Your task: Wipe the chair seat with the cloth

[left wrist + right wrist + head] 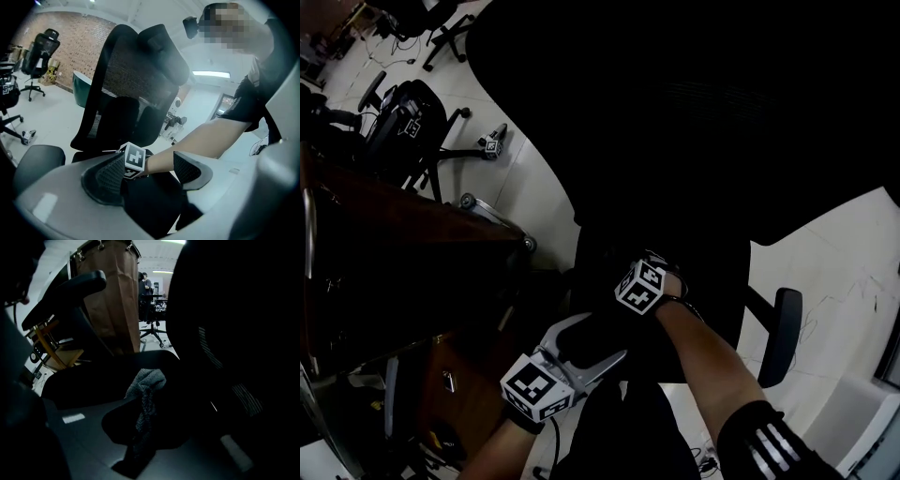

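Observation:
The black chair seat (675, 309) lies under both grippers, with its mesh backrest (133, 79) behind. My right gripper (139, 434) is shut on a grey knitted cloth (146, 386), whose free end bunches on the dark seat (108, 380). From the head view only its marker cube (640, 286) shows; the jaws are lost in the dark. My left gripper (598, 337) is held open at the seat's near edge, with nothing between its pads (101, 180). Its view looks across the seat (150, 206) at the right gripper's cube (135, 158) and the forearm.
A chair armrest (783, 333) sticks out on the right, another (70, 289) on the left. A dark wooden desk (394, 244) stands close on the left. More office chairs (408, 117) and a spare gripper (494, 142) are on the white tiled floor beyond.

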